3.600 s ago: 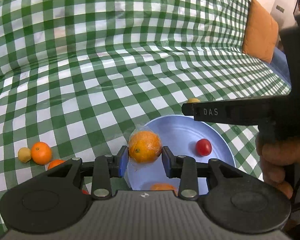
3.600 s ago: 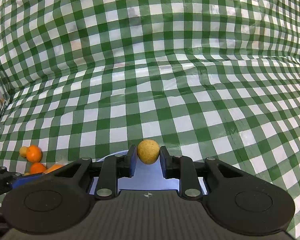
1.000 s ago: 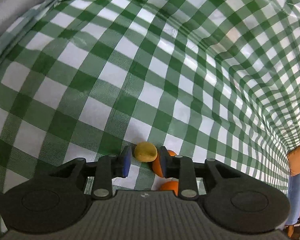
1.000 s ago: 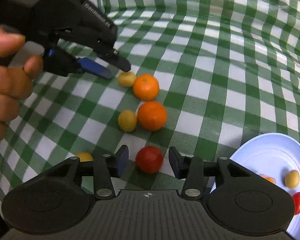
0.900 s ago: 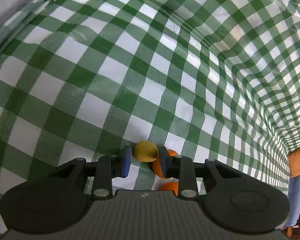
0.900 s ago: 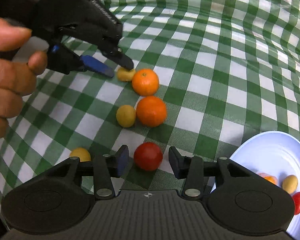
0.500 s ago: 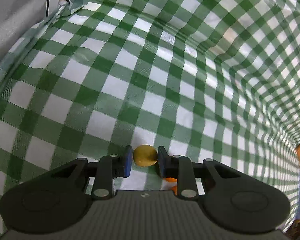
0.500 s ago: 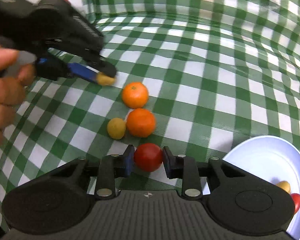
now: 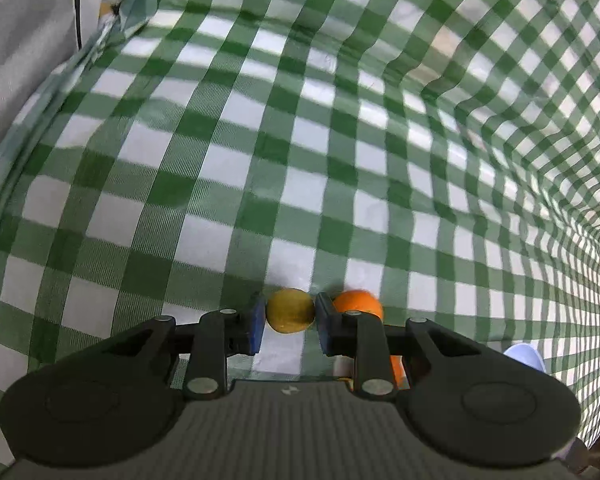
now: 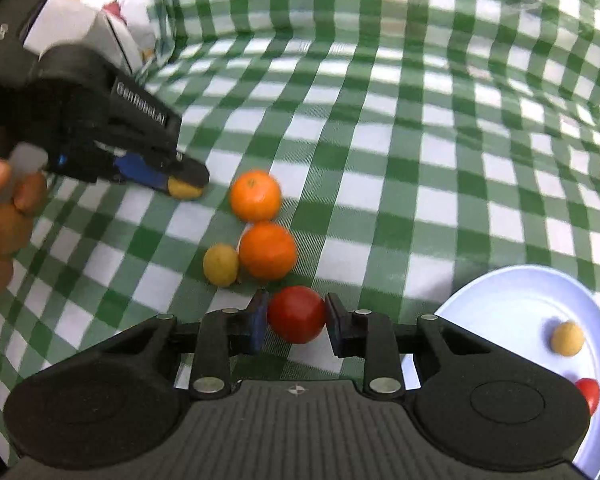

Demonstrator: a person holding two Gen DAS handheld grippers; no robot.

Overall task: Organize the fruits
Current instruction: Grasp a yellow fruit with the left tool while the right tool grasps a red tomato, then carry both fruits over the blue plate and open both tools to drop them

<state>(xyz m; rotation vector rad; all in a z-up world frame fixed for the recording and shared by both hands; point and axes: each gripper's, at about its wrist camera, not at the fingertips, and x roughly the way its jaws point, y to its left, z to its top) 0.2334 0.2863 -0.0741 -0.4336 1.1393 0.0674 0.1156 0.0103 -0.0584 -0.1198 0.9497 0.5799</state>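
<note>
My left gripper (image 9: pixel 290 312) is shut on a small yellow fruit (image 9: pixel 290 311), held just above the green checked cloth; the right wrist view shows the same left gripper (image 10: pixel 182 184) at the left with the yellow fruit (image 10: pixel 184 191) in its tips. My right gripper (image 10: pixel 296 316) is shut on a red tomato (image 10: pixel 296 314). Two oranges (image 10: pixel 255 196) (image 10: pixel 267 251) and another yellow fruit (image 10: pixel 221 265) lie on the cloth between the grippers. A pale blue plate (image 10: pixel 500 312) at the right holds a yellow fruit (image 10: pixel 567 338) and a red tomato (image 10: pixel 588 394).
The green and white checked cloth (image 9: pixel 300 160) covers the whole table. A person's hand (image 10: pixel 0 216) grips the left tool. A white printed package (image 10: pixel 92 20) lies at the far left edge. An orange (image 9: pixel 356 304) sits right of my left fingers.
My right gripper closed onto the red tomato, which it only straddled before. My left gripper tightened on the yellow fruit and lifted it slightly away from the oranges.
</note>
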